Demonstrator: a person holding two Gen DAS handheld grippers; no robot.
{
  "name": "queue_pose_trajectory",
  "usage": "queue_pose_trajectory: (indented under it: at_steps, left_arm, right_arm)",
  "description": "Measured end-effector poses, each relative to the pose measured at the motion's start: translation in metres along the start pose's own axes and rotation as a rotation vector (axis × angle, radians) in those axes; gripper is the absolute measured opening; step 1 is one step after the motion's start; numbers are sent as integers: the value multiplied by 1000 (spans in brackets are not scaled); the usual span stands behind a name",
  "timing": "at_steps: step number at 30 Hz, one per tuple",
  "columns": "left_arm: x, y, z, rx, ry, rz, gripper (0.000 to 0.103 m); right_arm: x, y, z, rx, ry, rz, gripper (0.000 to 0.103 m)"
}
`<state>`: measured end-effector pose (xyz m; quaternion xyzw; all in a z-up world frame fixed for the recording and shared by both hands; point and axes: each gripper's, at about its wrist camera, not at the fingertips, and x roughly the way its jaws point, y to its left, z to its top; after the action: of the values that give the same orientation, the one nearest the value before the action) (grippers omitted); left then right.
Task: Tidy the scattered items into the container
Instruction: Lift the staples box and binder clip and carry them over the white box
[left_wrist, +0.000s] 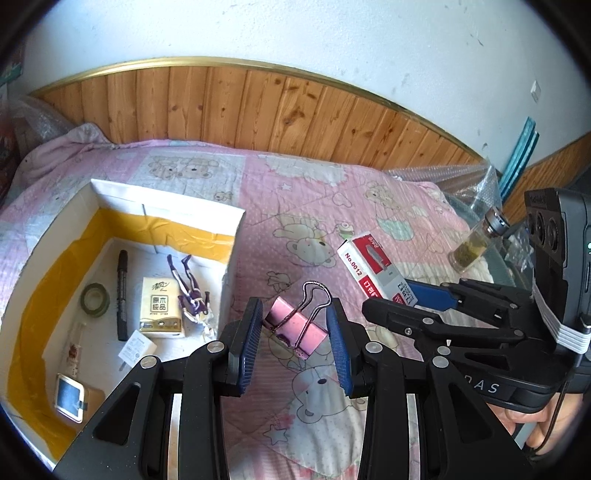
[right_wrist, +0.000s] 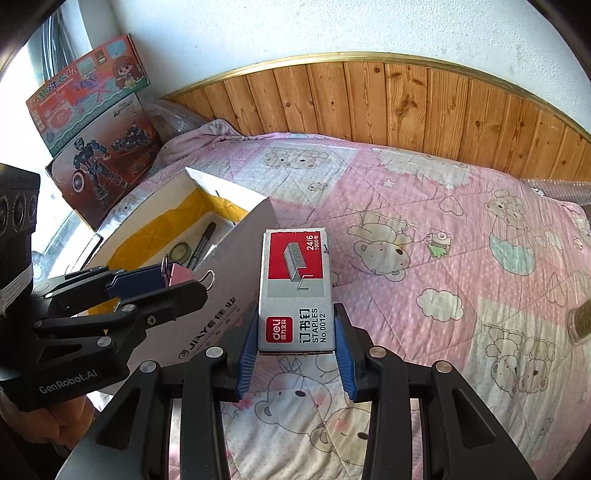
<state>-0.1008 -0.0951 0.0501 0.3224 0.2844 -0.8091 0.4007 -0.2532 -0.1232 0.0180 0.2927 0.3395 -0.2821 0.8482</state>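
Closed to a middling gap on the left gripper (left_wrist: 294, 314), jaws pinching a pink binder clip (left_wrist: 299, 330) by its two ends, wire handles pointing forward. Seen from the right wrist view, held clear of the bedding, just beside the near wall of the container (left_wrist: 166, 206).

Closed likewise on the right gripper (right_wrist: 296, 310), jaws pressing both long sides of a staple box (right_wrist: 295, 273) near its rear end, most of the box sticking out ahead. Appears lifted off the pink quilt (right_wrist: 424, 206), though hard to tell for sure.

Looks like the carrying step: both pieces grasped, neither yet in the container. Calls next for a short swing leftward over the white wall, clip first as the nearer one, then a lowering and an opening above a bare patch of floor, away from the marker (left_wrist: 122, 291) and tissue pack (left_wrist: 160, 308) already lying inside. Worth keeping the two grippers apart on the way, given how close they sit.

Further out on the bed, a small glass bottle (left_wrist: 476, 240) waiting near the right edge.
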Motion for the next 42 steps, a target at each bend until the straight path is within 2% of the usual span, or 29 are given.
queue_pose_trajectory:
  at_steps: [14, 27, 42]
  left_arm:
    - [-38, 50, -3, -110, -47, 7, 37]
    - [-58, 87, -3, -166, -60, 31, 37]
    - [-54, 142, -6, -236, 4, 101, 37]
  right_arm:
    - [0, 45, 2, -41, -22, 38, 39]
    - [5, 84, 7, -86, -33, 73, 39]
    - [15, 124, 4, -146, -21, 106, 39]
